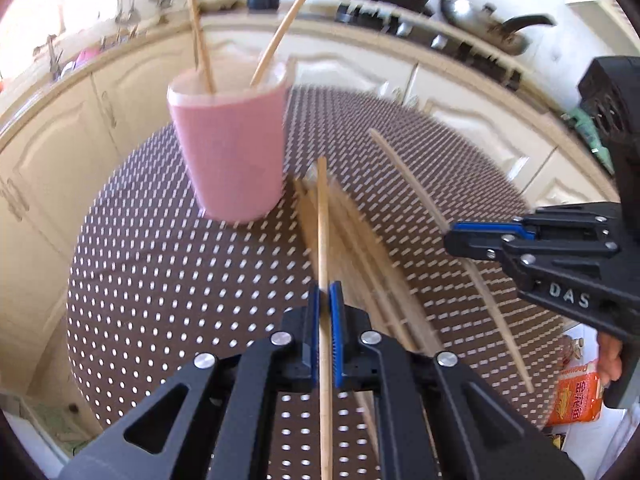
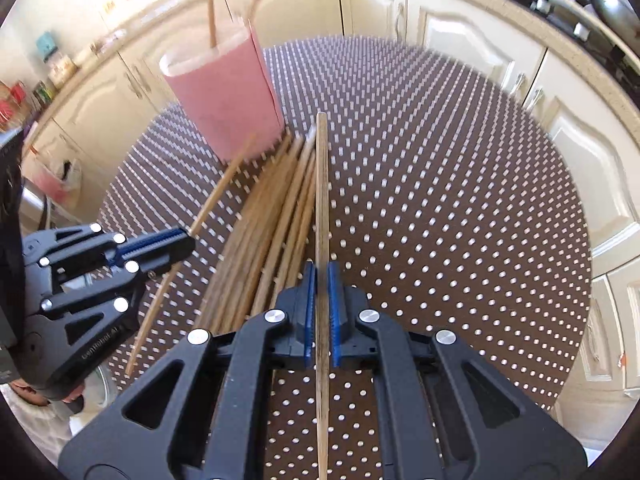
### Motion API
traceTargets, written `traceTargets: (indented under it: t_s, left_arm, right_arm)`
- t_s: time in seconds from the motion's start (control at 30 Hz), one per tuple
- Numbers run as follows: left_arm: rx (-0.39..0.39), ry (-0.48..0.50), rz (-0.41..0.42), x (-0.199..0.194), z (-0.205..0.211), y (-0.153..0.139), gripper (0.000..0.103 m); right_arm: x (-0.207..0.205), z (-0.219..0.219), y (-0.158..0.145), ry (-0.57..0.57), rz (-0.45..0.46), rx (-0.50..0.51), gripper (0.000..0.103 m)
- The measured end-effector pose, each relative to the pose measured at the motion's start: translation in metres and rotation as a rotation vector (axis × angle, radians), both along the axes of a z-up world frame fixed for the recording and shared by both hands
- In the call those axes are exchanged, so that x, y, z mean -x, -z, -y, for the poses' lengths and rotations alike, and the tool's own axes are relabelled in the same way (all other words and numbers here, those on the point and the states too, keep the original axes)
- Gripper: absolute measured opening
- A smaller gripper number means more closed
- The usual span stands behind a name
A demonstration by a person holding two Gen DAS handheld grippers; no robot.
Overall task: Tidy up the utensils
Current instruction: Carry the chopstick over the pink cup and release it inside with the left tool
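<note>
Each gripper, left [image 1: 324,312] and right [image 2: 321,308], had its jaws clamped on one chopstick, the left stick [image 1: 322,216] and the right stick [image 2: 321,200] both clear of the pile [image 2: 256,240] on the dotted desk [image 2: 440,200]. The step looked like carrying them to the pink cup [image 1: 230,148] beyond the pile, which held two sticks. Next, each tip would need aiming over the rim before release.

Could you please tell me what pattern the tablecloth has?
The round tablecloth is dark brown with small white dots, clearest in the right wrist view.
</note>
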State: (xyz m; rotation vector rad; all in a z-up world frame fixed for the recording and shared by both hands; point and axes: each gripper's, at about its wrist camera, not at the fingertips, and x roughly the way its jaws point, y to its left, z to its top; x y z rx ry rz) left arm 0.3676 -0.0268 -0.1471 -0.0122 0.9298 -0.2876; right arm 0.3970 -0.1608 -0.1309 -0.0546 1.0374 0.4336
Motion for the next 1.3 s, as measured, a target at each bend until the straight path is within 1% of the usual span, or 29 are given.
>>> traceTargets:
  t_s: [0.17,0.33,0.47,0.53,0.67,0.73,0.87,1.03,1.17,1.3]
  left_arm:
    - [0.048,0.041,0.158,0.027,0.006,-0.039,0.005]
    - [0.104,0.053,0.305,0.046,0.007,-0.070,0.005]
    - [0.138,0.044,0.425,0.053,0.001,-0.091,0.005]
    - [0.160,0.031,0.484,0.054,-0.002,-0.102,0.005]
    - [0.202,-0.008,0.575,0.055,-0.015,-0.116,0.005]
    - [0.227,-0.044,0.618,0.049,-0.026,-0.124,0.005]
    - [0.290,-0.107,0.655,0.024,-0.046,-0.134,0.005]
    - [0.283,-0.190,0.744,-0.002,-0.061,-0.143,0.005]
    - [0.275,-0.238,0.789,-0.026,-0.064,-0.143,0.005]
    - [0.272,-0.266,0.823,-0.044,-0.067,-0.139,0.005]
  right_arm:
    - [0.015,0.010,-0.034,0.018,0.123,-0.105,0.007]
    - [0.032,0.019,-0.057,0.021,0.227,-0.182,0.007]
    - [0.033,0.021,-0.078,0.030,0.303,-0.246,0.007]
    - [0.031,0.019,-0.083,0.031,0.332,-0.272,0.007]
    - [0.019,0.013,-0.096,0.042,0.397,-0.324,0.007]
    - [0.014,0.010,-0.101,0.045,0.427,-0.343,0.007]
    - [0.001,0.000,-0.112,0.056,0.508,-0.377,0.007]
    - [-0.021,-0.013,-0.120,0.067,0.600,-0.424,0.007]
    - [-0.039,-0.025,-0.124,0.061,0.640,-0.467,0.007]
    - [-0.049,-0.040,-0.126,0.047,0.686,-0.474,0.007]
